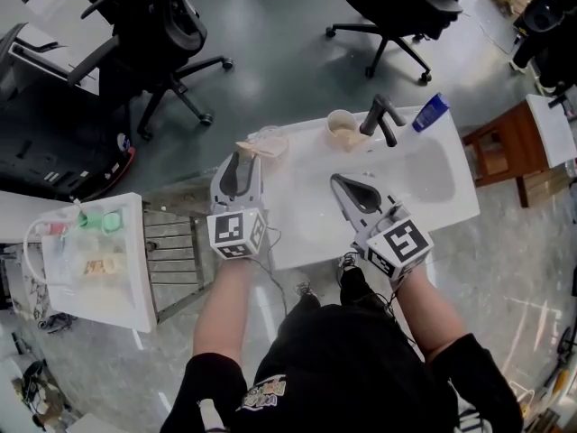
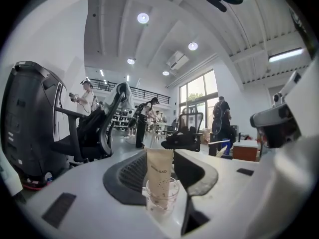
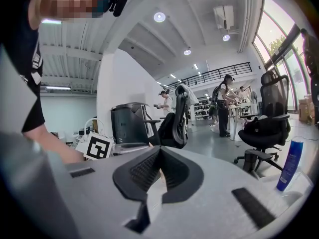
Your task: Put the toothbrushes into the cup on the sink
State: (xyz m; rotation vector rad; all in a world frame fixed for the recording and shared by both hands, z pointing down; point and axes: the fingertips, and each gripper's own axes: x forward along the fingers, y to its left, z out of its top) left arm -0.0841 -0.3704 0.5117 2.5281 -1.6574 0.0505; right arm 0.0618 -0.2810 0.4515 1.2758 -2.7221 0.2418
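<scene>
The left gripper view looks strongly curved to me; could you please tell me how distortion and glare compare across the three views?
Left gripper view: fisheye bend, black corners, the far window blown out, yet the tube in the clear cup is sharp. Right gripper view: same bend, glare from the side window. Head view: even light, mild bend, the white sink bright.
</scene>
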